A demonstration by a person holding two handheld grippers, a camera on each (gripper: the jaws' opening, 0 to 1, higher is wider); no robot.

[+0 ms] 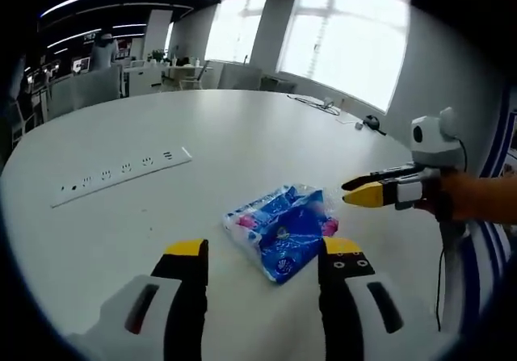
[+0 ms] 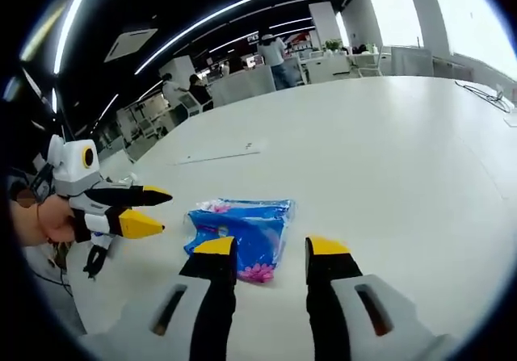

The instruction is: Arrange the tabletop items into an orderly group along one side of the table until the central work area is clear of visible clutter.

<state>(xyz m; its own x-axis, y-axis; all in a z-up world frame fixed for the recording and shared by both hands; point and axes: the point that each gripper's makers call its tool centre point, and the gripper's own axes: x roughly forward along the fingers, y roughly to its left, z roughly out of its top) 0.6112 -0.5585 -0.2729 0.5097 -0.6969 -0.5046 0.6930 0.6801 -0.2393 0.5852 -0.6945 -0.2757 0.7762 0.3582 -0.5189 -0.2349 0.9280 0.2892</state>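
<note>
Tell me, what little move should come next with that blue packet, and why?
Probably ease the right tool forward a touch so its open jaws straddle the blue packet, then close. The packet lies loose on the white table, just ahead of the yellow tips, with neither tool holding it. The left tool is open beside it too.

One blue packet [image 1: 284, 233], one power strip [image 1: 121, 175], one white table [image 1: 242, 135], two grippers [image 1: 260, 252] [image 2: 266, 252]
</note>
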